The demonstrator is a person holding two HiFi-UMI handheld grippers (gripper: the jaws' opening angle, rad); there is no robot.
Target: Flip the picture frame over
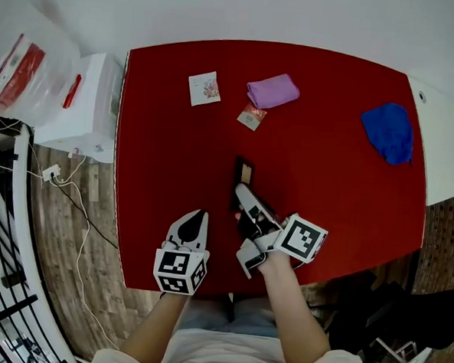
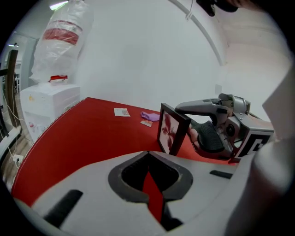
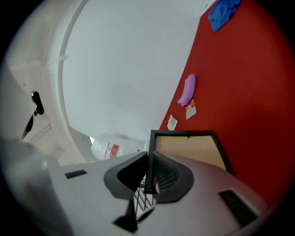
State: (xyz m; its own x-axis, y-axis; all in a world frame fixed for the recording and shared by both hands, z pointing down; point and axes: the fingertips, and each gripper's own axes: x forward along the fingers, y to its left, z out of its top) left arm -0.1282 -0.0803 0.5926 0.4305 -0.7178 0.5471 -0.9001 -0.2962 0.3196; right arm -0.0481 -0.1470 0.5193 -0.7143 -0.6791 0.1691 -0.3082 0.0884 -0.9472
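The picture frame (image 1: pixel 244 172) was held upright, pinched by the right gripper (image 3: pixel 148 171), apparently mid-flip; the left gripper (image 1: pixel 199 216) was pressed together, unused.

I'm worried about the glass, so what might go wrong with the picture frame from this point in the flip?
The right hand-held gripper pinches the picture frame by one thin edge while it stands upright over the red table; it might pivot or slip out and drop. The left hand-held gripper is shut and apart from the frame, so nothing would catch it.
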